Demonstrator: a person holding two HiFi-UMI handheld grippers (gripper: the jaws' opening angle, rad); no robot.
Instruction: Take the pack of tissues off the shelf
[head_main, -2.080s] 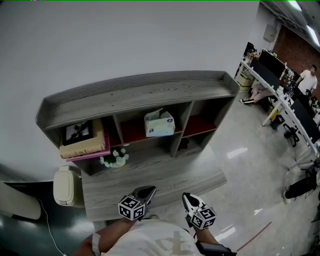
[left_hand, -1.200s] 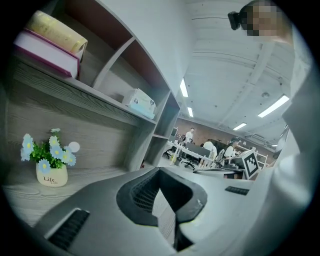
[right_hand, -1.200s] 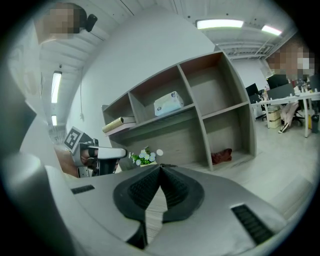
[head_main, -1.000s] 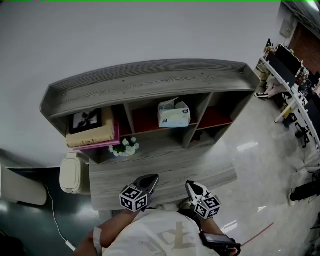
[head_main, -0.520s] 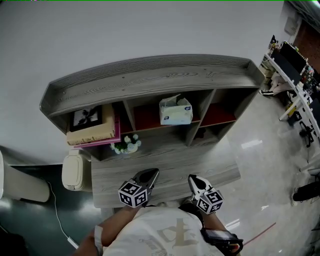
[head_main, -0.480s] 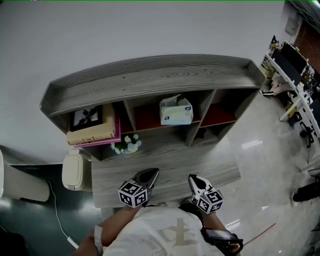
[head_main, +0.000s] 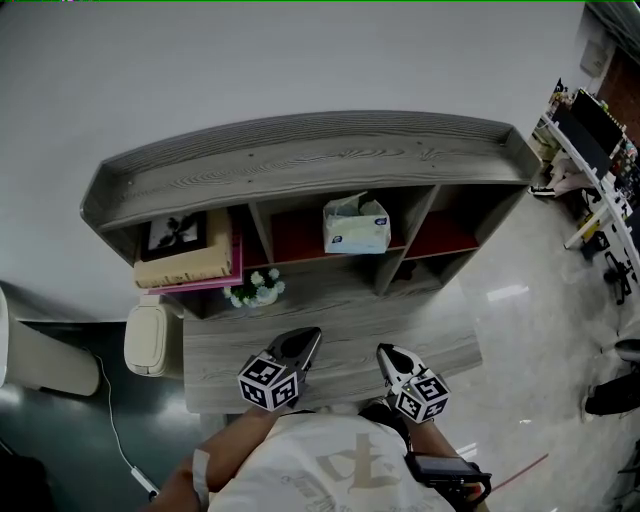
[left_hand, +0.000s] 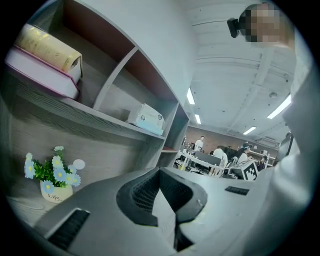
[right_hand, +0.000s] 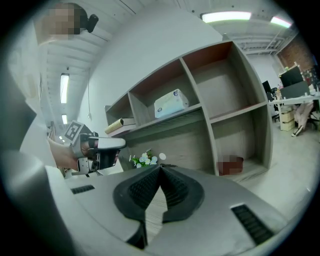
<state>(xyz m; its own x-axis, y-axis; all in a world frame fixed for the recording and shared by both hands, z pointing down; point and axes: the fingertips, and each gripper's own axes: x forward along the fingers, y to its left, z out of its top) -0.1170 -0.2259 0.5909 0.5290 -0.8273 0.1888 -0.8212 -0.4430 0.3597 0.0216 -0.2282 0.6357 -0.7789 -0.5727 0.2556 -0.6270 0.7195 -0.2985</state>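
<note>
pack of tissues sat in middle cubby of shelf, frame centre | left hand-held gripper and right hand-held gripper were closed, empty, lower centre | reach likely needed jaws opened wide, squared to pack sides

In front of me stands a plain white wall, and against it the grey wooden shelf unit with open compartments. On my right the floor is pale and glossy, with bright reflections. Farther right I see long desks with monitors. Strip lights shine on the ceiling.
</note>
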